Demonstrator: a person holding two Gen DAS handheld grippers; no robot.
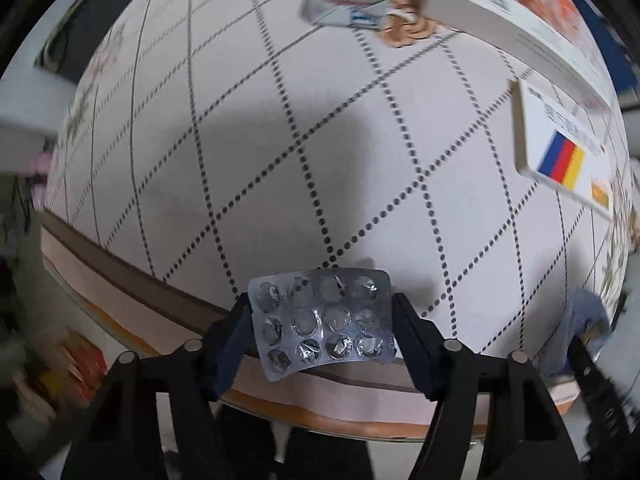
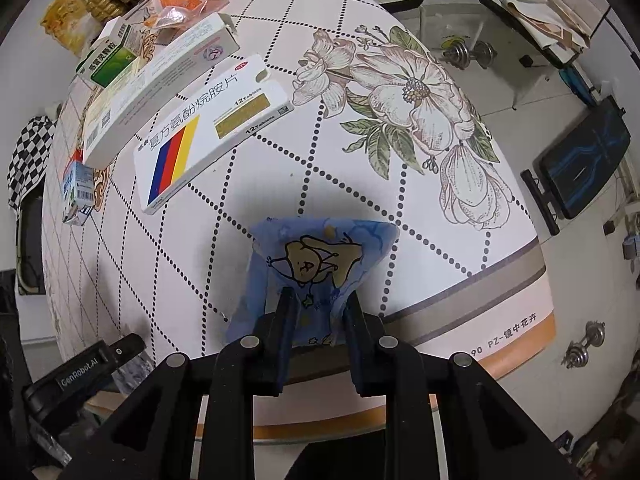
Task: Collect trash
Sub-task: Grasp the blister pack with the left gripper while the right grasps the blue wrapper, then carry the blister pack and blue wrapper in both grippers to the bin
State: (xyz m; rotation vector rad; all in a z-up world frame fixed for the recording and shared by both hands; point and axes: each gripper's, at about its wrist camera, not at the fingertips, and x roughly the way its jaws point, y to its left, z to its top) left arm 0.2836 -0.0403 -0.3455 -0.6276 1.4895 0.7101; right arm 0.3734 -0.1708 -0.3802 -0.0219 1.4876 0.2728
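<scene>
Both hand-held grippers (image 1: 320, 312) (image 2: 318, 304) loaded — table edge (image 2: 460, 320) below.

An empty silver blister pack (image 1: 324, 320), its pockets crushed, sits at 6 o'clock. A blue cartoon-printed wrapper (image 2: 316, 272), crumpled, sits at 6 o'clock.

Both wrist views look forward and down along their fingers, close over the near table edge (image 1: 120, 264). They share the tablecloth (image 2: 280, 168) and the striped box (image 1: 560, 152) (image 2: 208, 128) ahead.
</scene>
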